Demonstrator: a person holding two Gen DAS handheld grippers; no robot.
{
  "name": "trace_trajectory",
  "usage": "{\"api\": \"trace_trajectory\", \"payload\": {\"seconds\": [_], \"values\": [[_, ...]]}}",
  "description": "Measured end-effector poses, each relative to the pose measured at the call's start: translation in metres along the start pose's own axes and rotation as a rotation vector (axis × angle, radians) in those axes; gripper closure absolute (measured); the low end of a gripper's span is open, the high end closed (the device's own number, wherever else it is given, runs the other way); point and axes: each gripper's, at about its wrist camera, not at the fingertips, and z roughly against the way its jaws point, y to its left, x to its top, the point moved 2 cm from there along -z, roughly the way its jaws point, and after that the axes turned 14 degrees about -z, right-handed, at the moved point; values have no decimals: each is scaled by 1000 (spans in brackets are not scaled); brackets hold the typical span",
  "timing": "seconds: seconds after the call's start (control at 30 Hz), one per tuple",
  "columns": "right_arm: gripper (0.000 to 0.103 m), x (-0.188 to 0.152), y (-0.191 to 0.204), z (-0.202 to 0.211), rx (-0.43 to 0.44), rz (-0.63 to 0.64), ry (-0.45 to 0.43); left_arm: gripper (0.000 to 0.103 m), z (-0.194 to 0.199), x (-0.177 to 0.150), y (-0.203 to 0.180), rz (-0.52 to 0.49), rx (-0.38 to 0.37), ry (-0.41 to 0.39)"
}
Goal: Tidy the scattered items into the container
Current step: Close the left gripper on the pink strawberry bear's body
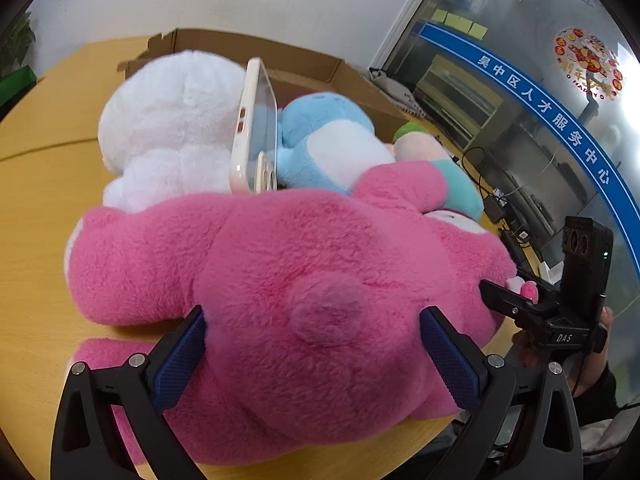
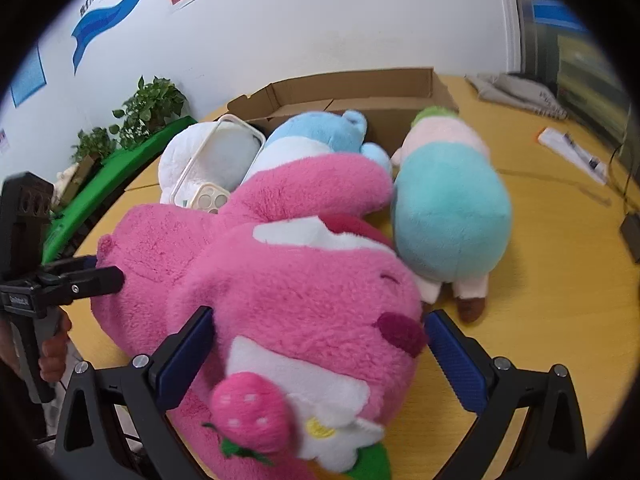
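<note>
Left wrist view: large pink furry plush bear (image 1: 280,280) lying across the round yellow wooden table (image 1: 36,208), rear end with its small round tail facing the lens. Left gripper (image 1: 312,356) spread wide, blue ribbed pads (image 1: 182,360) pressed against either flank of the bear's body, jaws gripping it. Behind the bear, a white fluffy plush (image 1: 168,128), a cream-edged clear phone case (image 1: 256,128) standing on edge, a light blue and white plush (image 1: 324,140), all just in front of an open brown cardboard box (image 1: 312,68). Far right, the other black handheld gripper (image 1: 516,300) touching the bear's head end.

Right wrist view: right gripper (image 2: 320,356) also spread wide, blue pads (image 2: 456,364) bracketing the bear's face near the dark nose, a pink strawberry ornament (image 2: 248,412) close to the lens; jaws gripping the head. Turquoise and pale pink plush with green top (image 2: 448,204) lying just beside the bear on the table, touching it. Cardboard box beyond, against the white wall, potted green plants (image 2: 152,108) to the left.
</note>
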Motion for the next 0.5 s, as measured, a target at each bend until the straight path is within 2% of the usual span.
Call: {"api": "trace_trajectory", "payload": {"seconds": [0.13, 0.3, 0.4, 0.5], "values": [[0, -6, -9, -8, 71, -34, 3, 4, 0, 0, 3, -3, -26, 2], [1, -8, -1, -6, 72, 7, -8, 16, 3, -3, 4, -12, -34, -4], [13, -10, 5, -1, 86, 41, -28, 26, 7, -3, 0, -30, -19, 0], [24, -17, 15, 13, 89, 112, -89, 37, 13, -4, -4, -47, 2, 5]]}}
